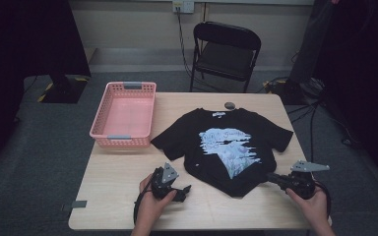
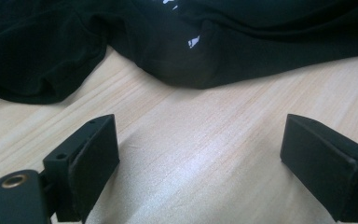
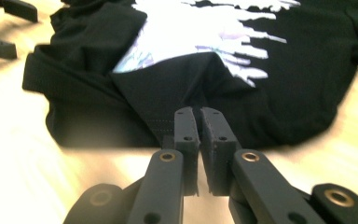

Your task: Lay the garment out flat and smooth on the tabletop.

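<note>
right gripper [image 3: 199, 116] pinching T-shirt [image 1: 226, 147] hem | left gripper [image 2: 200, 154] spread

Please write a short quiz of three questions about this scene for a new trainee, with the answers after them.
1. True or false: the left gripper is shut on the black T-shirt.
2. Which thing stands at the table's far left corner? A) a folding chair B) a pink basket C) a cardboard box
3. Fill in: the right gripper has its jaws closed at the T-shirt's ____ edge.

Key
1. False. In the left gripper view its jaws stand wide apart over bare table, short of the cloth.
2. B, the pink basket.
3. Near (bottom); the hem is already folded up over the print there.
</note>
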